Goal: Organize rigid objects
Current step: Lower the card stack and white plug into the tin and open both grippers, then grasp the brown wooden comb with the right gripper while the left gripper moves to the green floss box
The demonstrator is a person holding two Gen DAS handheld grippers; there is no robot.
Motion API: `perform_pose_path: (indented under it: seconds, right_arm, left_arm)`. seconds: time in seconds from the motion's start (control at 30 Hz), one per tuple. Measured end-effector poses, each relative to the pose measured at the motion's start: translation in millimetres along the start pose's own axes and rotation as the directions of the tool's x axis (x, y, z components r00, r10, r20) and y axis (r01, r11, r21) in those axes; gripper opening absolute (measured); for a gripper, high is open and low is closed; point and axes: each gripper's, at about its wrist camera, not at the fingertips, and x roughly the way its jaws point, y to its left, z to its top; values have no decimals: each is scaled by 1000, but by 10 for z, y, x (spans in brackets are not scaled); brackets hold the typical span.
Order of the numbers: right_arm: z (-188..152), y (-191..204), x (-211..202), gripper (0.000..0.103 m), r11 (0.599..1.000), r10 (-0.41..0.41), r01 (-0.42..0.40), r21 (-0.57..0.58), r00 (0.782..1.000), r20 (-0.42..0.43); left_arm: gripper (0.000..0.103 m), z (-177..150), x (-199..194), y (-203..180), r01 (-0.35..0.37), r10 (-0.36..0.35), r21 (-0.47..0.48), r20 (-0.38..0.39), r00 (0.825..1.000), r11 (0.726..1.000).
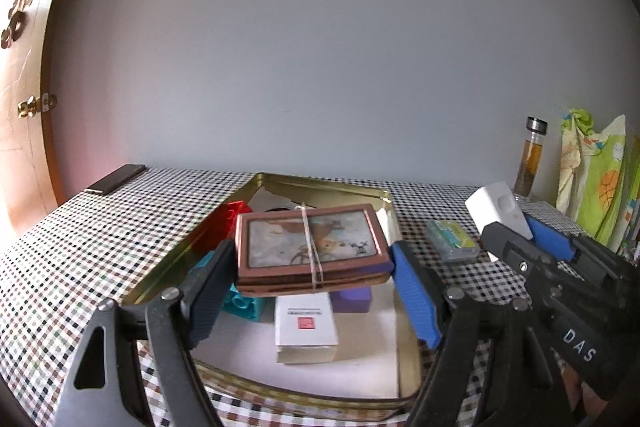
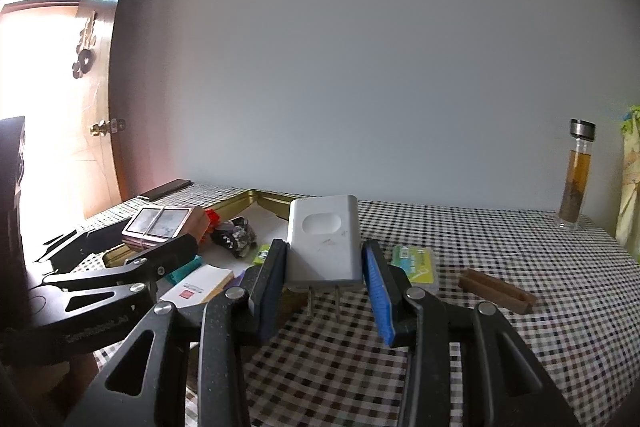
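Checked cloth covers the table point(image 2: 500, 267). Left gripper point(image 1: 312, 267), jaws clamped on the banded tin point(image 1: 310, 247), holds it above the open gold tray point(image 1: 332, 187). Right gripper point(image 2: 326, 279), jaws closed on the white charger point(image 2: 324, 239), prongs down, clear of the cloth. "DAS" legible on the right gripper body.

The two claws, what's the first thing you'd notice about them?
Each claw is holding something. The left claw grips a flat brown box with a rubber band round it, held above the gold tin tray. The right claw squeezes a white plug, its two metal prongs pointing down over the checked tablecloth.
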Motion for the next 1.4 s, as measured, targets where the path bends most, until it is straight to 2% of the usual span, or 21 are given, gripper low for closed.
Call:
perform_pose_path:
  seconds: [0.13, 0.3, 0.5, 0.73, 0.8, 0.87, 0.93, 1.0, 1.27, 1.4]
  right_arm:
    - [20, 33, 107, 42, 999, 40, -40, 11, 999, -20]
    - [48, 88, 317, 42, 994, 105, -103, 41, 992, -74]
    - [119, 273, 501, 42, 990, 143, -142, 15, 983, -118]
    - [127, 462, 718, 42, 986, 163, -168, -13, 970, -179]
    - [115, 476, 743, 44, 982, 182, -189, -13, 963, -197]
    - [111, 462, 701, 54, 984, 172, -178, -19, 968, -181]
    - [125, 402, 650, 70, 987, 158, -162, -12, 974, -160]
    - [145, 308, 590, 77, 990, 140, -140, 7, 981, -136]
    - [174, -37, 477, 78, 994, 106, -102, 34, 987, -125]
    - [141, -339, 420, 78, 997, 63, -57, 51, 990, -129]
  left_arm:
    - [78, 38, 60, 169, -60, 60, -5, -8, 998, 998]
    - [78, 86, 173, 352, -93, 92, -19, -58, 994, 995]
    - [78, 137, 277, 421, -106, 105, -11, -93, 990, 994]
    - [77, 202, 341, 431, -136, 137, 21, -99, 986, 990]
    - [83, 208, 343, 436, -148, 150, 22, -101, 984, 989]
    - [87, 199, 332, 449, -146, 146, 12, -101, 984, 989]
    - [93, 197, 343, 476, -146, 146, 7, -103, 984, 989]
    - [100, 187, 326, 434, -150, 150, 5, -97, 984, 989]
    - [102, 216, 280, 114, -113, 115, 36, -81, 990, 993]
    - [102, 212, 319, -141, -60, 65, 56, -101, 993, 997]
